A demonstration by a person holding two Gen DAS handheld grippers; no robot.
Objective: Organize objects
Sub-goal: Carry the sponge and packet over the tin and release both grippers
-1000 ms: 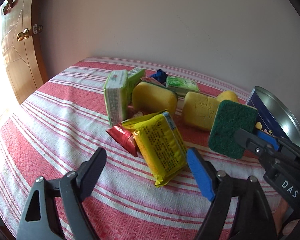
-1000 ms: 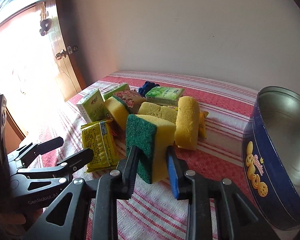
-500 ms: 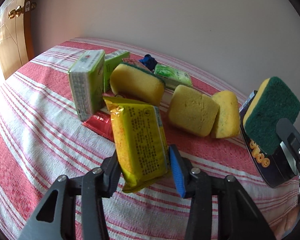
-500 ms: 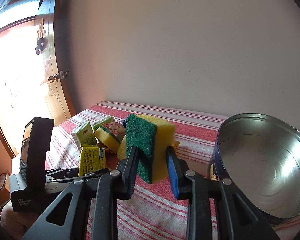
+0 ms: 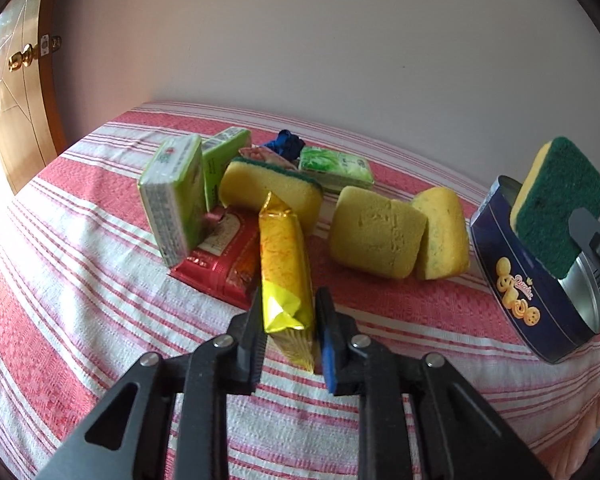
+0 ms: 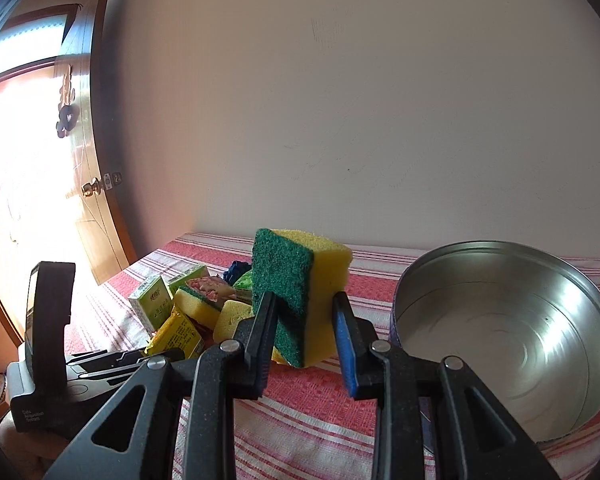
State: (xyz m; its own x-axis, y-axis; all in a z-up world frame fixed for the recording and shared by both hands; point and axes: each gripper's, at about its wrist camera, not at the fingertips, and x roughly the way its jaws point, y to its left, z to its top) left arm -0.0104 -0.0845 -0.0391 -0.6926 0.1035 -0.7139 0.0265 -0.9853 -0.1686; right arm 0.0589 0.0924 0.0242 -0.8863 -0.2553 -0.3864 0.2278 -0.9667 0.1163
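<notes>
My right gripper (image 6: 303,326) pinches the scouring sponge (image 6: 296,292), the open cookie tin (image 6: 508,332) just to its right. My left gripper (image 5: 288,330) has just closed on the yellow packet (image 5: 284,264).

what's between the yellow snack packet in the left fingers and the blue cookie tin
Two bare yellow sponges standing side by side on the striped cloth, between the yellow packet and the tin; the left wrist view shows it.

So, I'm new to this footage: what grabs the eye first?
The yellow snack packet pinched in the left gripper, above the striped cloth. Then the green-backed sponge clamped in the right gripper, beside the empty blue cookie tin.
</notes>
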